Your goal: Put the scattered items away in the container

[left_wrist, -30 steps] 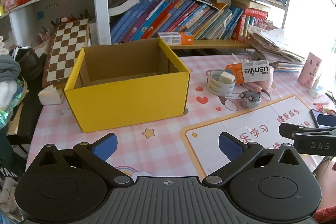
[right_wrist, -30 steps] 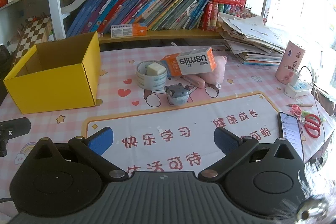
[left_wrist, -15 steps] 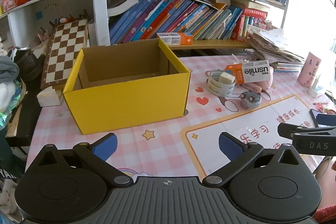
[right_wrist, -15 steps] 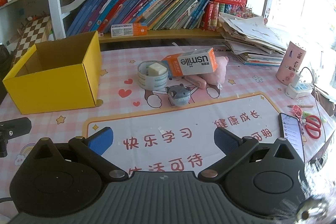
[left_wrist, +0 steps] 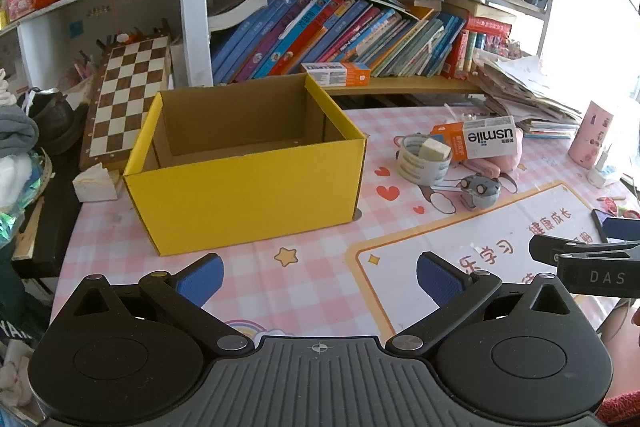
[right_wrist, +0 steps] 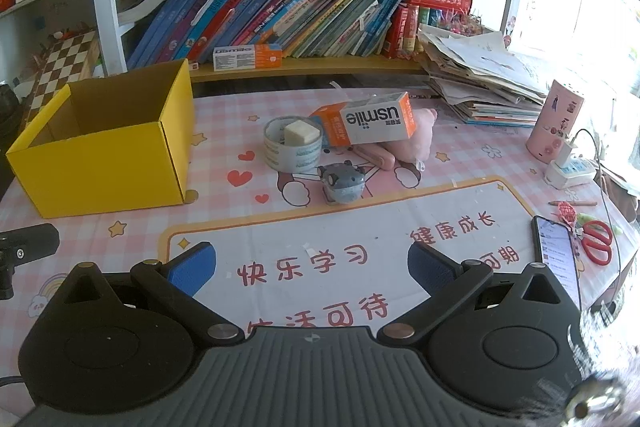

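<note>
An open yellow cardboard box stands empty on the pink checked table. To its right lie a roll of clear tape with a white eraser resting on it, an orange and white usmile carton, a pink plush item and a small grey toy. My left gripper hangs open in front of the box. My right gripper is open over the white mat, short of the grey toy.
Bookshelves full of books run along the back. A paper stack, a pink cup, a charger, a phone and red scissors sit at the right. A chessboard leans at the left.
Both views have shifted very slightly; the box and the scattered items stay where they were. Both grippers remain open.
</note>
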The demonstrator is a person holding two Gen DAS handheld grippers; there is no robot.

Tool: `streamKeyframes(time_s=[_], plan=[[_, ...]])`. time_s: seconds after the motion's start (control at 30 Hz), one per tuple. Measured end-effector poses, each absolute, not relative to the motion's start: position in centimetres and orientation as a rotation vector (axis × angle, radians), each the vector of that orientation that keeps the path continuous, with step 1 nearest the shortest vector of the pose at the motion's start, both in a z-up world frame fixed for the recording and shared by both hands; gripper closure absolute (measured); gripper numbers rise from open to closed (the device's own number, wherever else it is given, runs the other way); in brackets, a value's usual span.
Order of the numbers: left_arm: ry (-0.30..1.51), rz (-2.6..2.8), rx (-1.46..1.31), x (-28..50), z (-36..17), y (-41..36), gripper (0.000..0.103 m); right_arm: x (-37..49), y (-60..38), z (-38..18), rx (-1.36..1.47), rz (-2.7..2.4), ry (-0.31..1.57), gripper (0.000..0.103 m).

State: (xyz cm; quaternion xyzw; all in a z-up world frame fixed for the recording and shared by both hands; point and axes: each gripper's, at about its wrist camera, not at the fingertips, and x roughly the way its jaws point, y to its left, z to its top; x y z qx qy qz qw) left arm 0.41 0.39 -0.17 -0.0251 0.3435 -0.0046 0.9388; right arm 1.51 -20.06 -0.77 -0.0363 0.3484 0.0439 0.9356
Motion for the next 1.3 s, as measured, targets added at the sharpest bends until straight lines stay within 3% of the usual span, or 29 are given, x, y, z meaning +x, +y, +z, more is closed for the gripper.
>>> streamKeyframes(time_s=[1.3], plan=[[0.712,-0.011,-0.055,0.45,-0.33,0.61,0.0,1.76,-19.9,-1.09,-0.076,0.097,0.723,0.0]])
